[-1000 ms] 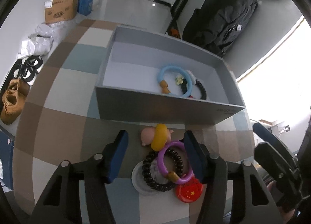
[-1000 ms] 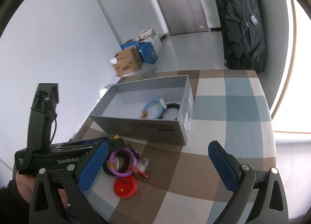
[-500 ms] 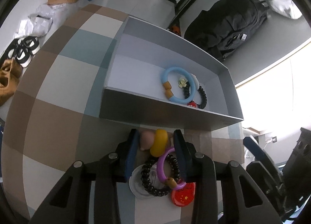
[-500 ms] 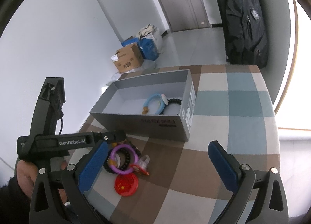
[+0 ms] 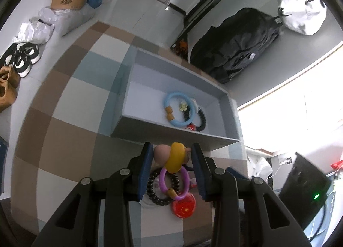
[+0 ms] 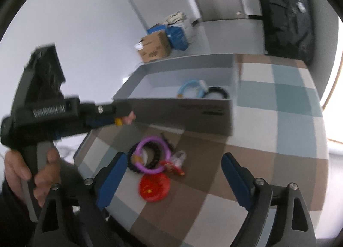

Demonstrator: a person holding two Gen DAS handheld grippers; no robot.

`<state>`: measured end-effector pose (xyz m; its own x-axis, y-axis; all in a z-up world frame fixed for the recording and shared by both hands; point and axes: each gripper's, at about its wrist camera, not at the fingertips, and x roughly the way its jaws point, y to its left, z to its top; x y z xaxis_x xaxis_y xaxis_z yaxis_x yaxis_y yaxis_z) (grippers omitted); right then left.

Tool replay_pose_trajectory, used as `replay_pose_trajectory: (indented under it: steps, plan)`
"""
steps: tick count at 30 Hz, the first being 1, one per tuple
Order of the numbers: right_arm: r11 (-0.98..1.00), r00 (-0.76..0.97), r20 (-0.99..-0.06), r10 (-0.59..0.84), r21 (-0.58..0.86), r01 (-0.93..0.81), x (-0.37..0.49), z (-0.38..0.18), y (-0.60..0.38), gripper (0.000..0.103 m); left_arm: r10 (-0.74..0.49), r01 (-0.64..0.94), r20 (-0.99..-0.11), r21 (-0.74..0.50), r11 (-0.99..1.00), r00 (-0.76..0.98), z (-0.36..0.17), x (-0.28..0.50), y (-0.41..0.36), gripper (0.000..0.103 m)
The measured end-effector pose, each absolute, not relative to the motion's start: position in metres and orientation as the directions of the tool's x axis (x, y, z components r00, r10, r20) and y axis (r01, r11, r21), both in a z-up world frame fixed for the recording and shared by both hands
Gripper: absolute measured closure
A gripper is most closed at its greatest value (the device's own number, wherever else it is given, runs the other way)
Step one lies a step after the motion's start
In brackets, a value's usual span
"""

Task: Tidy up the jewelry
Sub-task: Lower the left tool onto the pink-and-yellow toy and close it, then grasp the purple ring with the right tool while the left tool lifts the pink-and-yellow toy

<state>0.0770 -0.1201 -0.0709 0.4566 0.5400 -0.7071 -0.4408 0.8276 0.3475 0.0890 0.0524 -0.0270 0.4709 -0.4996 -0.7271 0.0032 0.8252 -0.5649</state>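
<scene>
Left gripper (image 5: 172,157) tilted down, gripping toy (image 5: 174,157)

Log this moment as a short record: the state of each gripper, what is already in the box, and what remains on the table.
left gripper: shut on the yellow-and-pink bracelet, held just short of the box's near wall
right gripper: jaws closing, nothing pressed between them, above the pile
grey box: holds the blue bracelet and the black beaded bracelet, lying against each other
left on table: purple bracelet, dark beaded bracelet, red round disc, small red-and-clear piece
table: checked cloth
</scene>
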Motion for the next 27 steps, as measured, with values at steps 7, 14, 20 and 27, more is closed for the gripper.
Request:
replay_pose_trajectory:
  steps: [7, 14, 20, 27]
  plan:
    - [0.793, 0.426, -0.718, 0.551, 0.291, -0.535, 0.08, -0.072, -0.09, 0.017, -0.507, 0.016, -0.695, -0.582, 0.813, 0.51, -0.014, 0.086, 0.061, 0.072]
    - [0.756, 0.393, -0.764, 0.512, 0.182, -0.629, 0.085, -0.084, -0.06, 0.023, -0.507, 0.001, -0.692, -0.591, 0.807, 0.513, -0.017, 0.084, 0.07, 0.072]
    - [0.763, 0.379, -0.785, 0.491, 0.177, -0.622, 0.094, -0.091, -0.059, 0.036, -0.509, -0.004, -0.693, -0.594, 0.804, 0.511, -0.018, 0.083, 0.075, 0.072]
    - [0.759, 0.392, -0.789, 0.473, 0.139, -0.636, 0.092, -0.09, -0.058, 0.049, -0.507, -0.008, -0.694, -0.594, 0.805, 0.512, -0.018, 0.084, 0.076, 0.072]
